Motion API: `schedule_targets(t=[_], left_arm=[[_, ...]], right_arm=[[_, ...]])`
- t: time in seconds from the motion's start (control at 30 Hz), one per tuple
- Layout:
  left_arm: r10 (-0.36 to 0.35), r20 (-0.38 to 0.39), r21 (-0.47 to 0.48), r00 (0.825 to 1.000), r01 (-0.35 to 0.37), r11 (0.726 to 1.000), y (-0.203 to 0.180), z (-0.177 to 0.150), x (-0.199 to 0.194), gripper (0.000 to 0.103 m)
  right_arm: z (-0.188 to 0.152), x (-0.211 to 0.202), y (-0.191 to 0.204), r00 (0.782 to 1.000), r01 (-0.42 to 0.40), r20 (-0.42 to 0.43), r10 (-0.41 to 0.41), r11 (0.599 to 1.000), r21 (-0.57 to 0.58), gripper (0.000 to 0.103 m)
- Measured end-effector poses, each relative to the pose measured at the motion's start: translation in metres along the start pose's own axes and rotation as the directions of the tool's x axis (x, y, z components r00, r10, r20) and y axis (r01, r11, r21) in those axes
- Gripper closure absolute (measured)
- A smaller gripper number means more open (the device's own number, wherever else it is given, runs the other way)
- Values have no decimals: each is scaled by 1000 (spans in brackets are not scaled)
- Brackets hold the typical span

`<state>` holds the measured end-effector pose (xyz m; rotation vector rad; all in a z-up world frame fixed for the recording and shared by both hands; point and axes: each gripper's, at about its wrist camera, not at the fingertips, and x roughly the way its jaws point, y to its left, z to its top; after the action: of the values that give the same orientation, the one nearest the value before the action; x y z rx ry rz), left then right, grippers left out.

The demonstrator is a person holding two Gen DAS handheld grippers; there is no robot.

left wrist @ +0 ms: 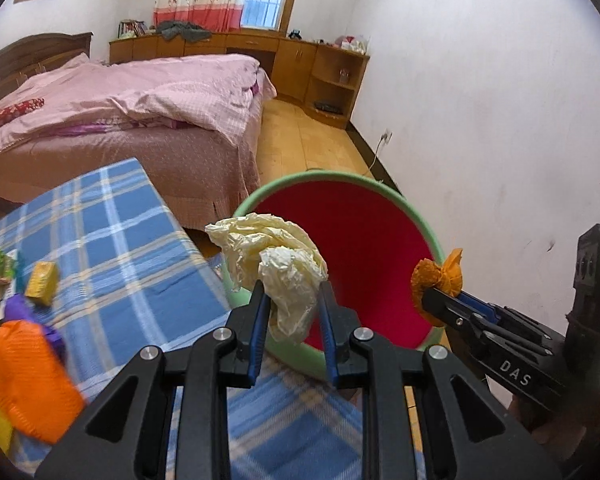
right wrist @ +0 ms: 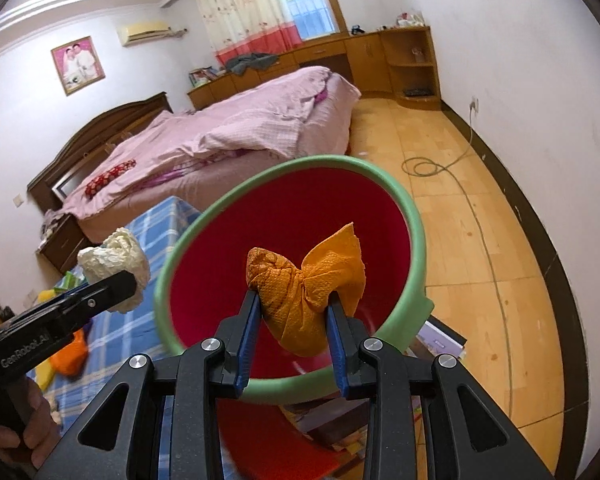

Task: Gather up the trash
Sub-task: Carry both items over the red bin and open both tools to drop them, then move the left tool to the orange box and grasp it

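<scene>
Pinching a crumpled cream wrapper, the left claw hangs at the green rim of the red bin. Beside it, the right claw clamps an orange napkin wad over the bin's mouth, next to the blue plaid counter.

My left fingers cover the near rim of the green-rimmed bin. Left of the bin on the worktop, the orange bag is blurred and cut by the frame edge. The bin's bottom stays hidden behind my orange paper wad.
</scene>
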<state>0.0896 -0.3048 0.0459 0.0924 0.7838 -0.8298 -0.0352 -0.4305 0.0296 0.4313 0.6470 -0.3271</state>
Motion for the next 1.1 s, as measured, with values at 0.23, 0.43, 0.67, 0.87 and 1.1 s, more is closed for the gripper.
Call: schedule_targets(t=[0.23, 0.43, 0.67, 0.87, 1.1], left_arm=[[26, -49, -18, 998, -26, 999, 0, -3, 29, 75], [65, -40, 6, 997, -64, 998, -4, -4, 31, 50], [60, -40, -10, 997, -61, 998, -4, -2, 24, 50], [66, -37, -32, 997, -67, 997, 1, -4, 9, 50], [82, -21, -63, 996, -83, 995, 6, -12, -23, 49]], right_arm=[[-2, 17, -10, 1000, 15, -21, -15, 1000, 10, 67], [-2, 21, -15, 1000, 9, -21, -8, 999, 41, 59], [-3, 10, -16, 1000, 0, 1, 0, 998, 55, 44], [-3, -7, -13, 999, -1, 32, -1, 998, 69, 37], [-11, -29, 1, 997, -28, 74, 24, 998, 63, 27]])
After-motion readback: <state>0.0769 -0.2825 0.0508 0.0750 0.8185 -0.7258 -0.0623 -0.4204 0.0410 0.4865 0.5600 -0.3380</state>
